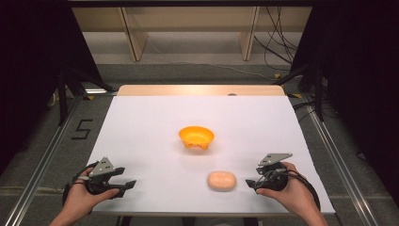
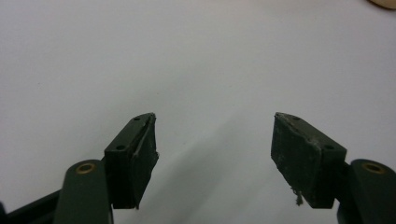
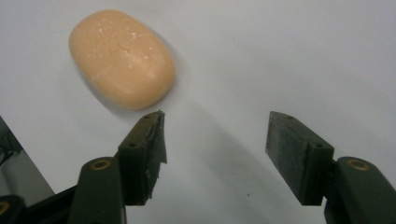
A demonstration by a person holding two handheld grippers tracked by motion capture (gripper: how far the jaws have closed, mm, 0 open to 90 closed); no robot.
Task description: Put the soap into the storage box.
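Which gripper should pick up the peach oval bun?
Right. The right gripper sits open just beside the peach oval bun; the left gripper, also open, is far across the white table.

text: black numeral "5" [image 1: 83, 129] | stands on: grey floor [image 1: 94, 117], left of the bench [image 1: 141, 136], beside the metal rail [image 1: 44, 160] | form: angular strokes like tape, seen in the high view | other readable text, labels or brands: none
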